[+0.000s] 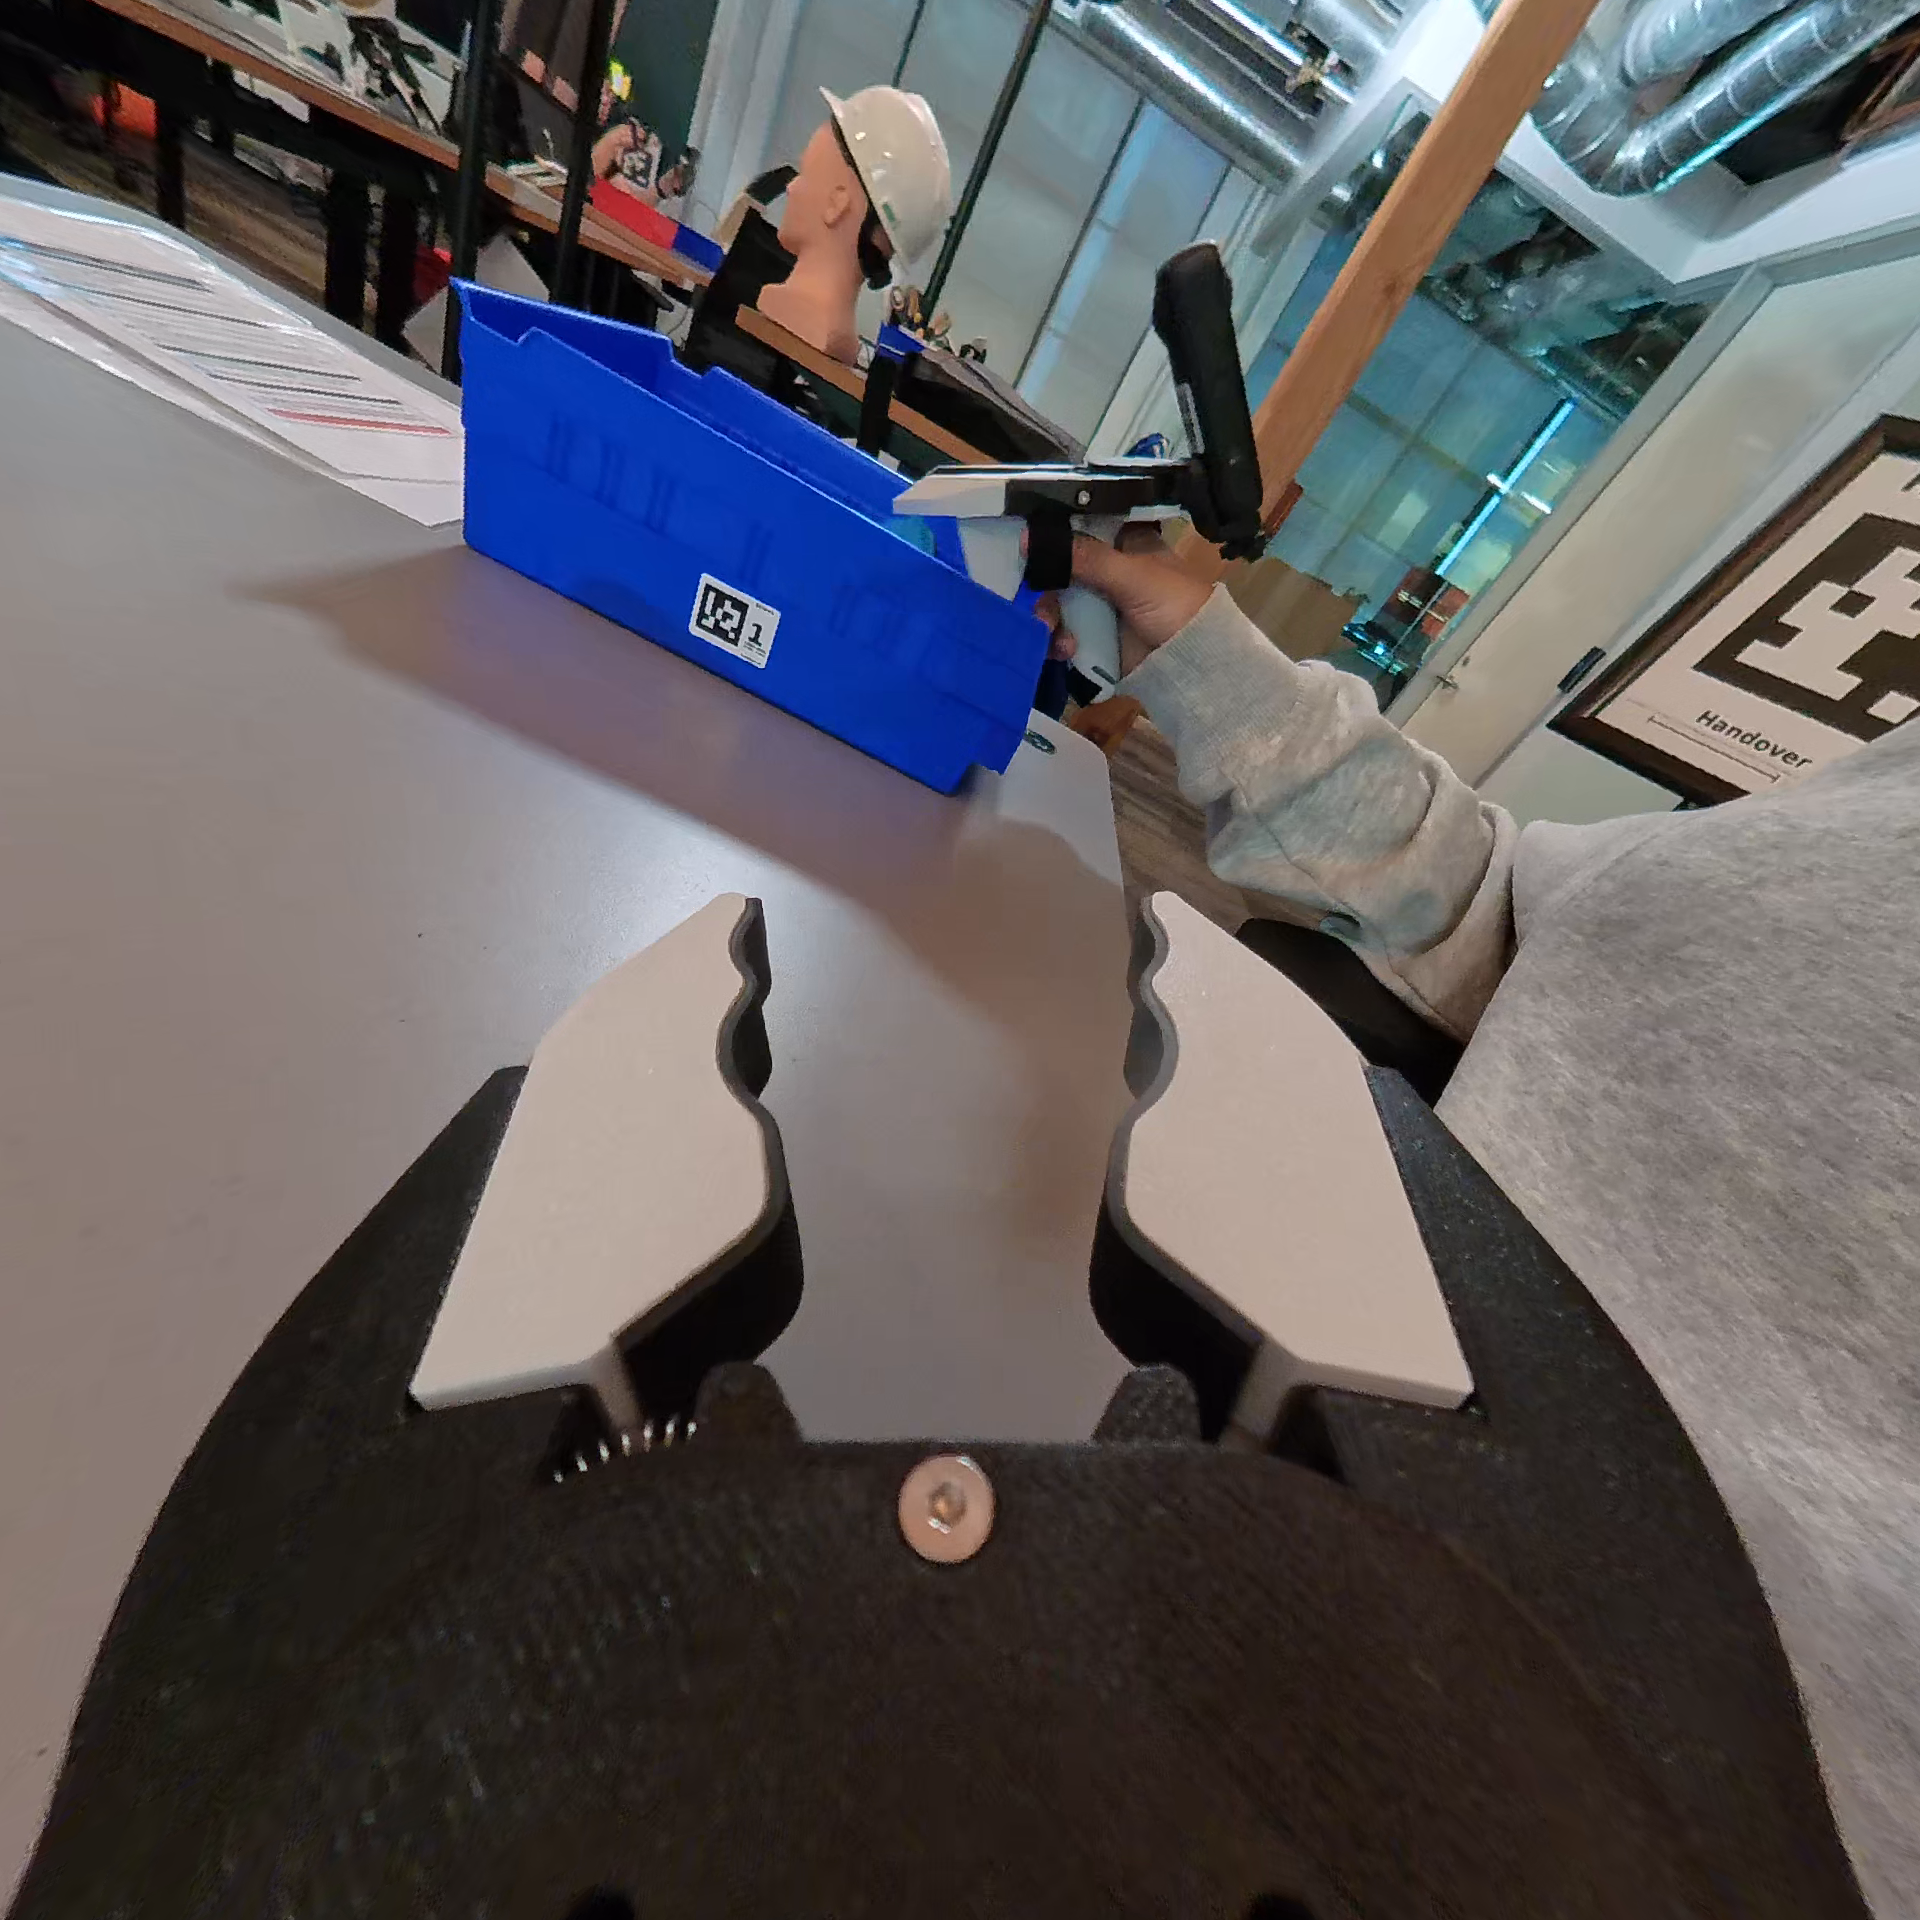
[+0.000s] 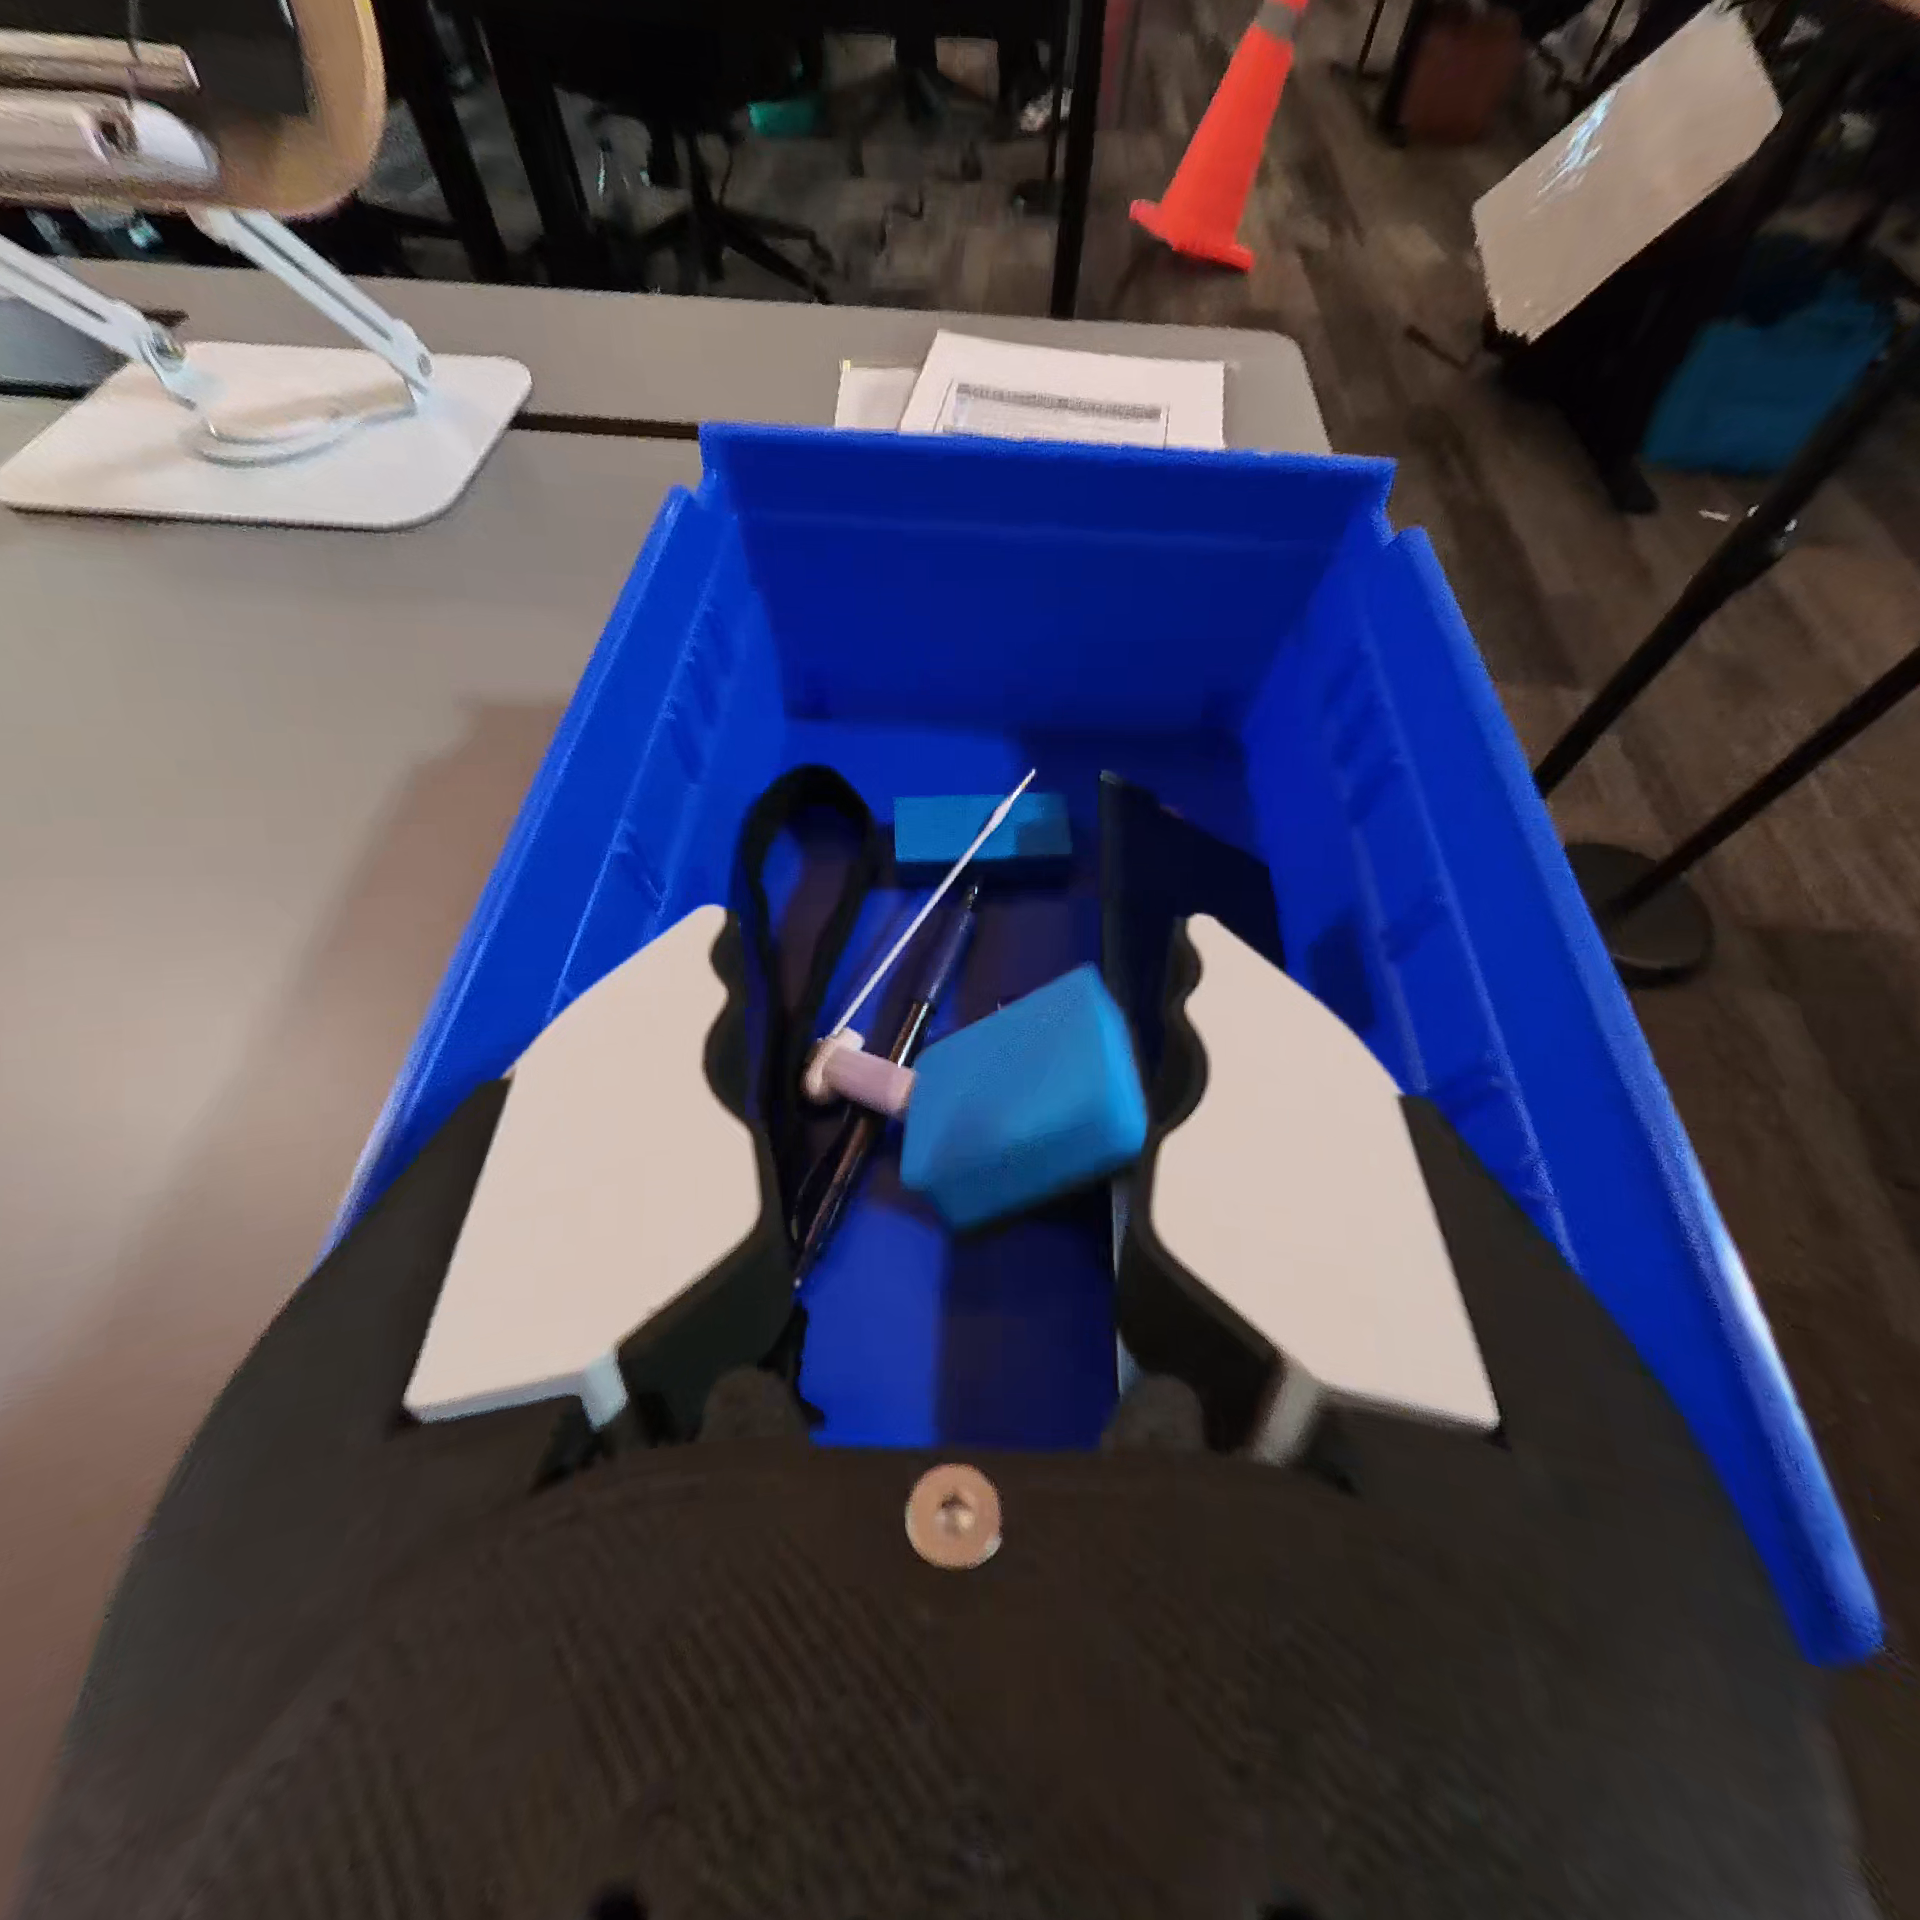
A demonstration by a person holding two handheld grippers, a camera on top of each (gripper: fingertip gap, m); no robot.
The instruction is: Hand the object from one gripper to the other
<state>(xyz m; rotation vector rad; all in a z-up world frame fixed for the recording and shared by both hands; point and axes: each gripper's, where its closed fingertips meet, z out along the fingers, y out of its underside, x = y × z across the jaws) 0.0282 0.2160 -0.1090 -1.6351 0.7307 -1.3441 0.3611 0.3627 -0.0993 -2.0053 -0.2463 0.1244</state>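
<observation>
A blue bin (image 2: 1382, 831) stands on the grey table (image 2: 260, 748); it also shows in the left wrist view (image 1: 665, 520). Inside lie a light-blue block (image 2: 1023, 1117), a smaller blue block (image 2: 982, 826), a white swab with a pale handle (image 2: 914, 935), a dark pen (image 2: 904, 1039), a black strap (image 2: 774, 914) and a dark flat piece (image 2: 1174, 883). My right gripper (image 2: 951, 971) is open and empty, held over the bin's near end above the light-blue block. It shows far off in the left wrist view (image 1: 914, 499). My left gripper (image 1: 951, 935) is open and empty above the table.
Paper sheets (image 2: 1039, 390) lie behind the bin, and also show in the left wrist view (image 1: 208, 343). A white stand base (image 2: 270, 436) sits on the table at the left. An orange cone (image 2: 1221, 145) and black pole bases (image 2: 1652, 904) stand on the floor. A person's grey sleeve (image 1: 1330, 790) crosses the right. The gap from one gripper's tips to the other's is roughly 35 cm. My right gripper's tips are some 11 cm from the dark pen (image 2: 904, 1039).
</observation>
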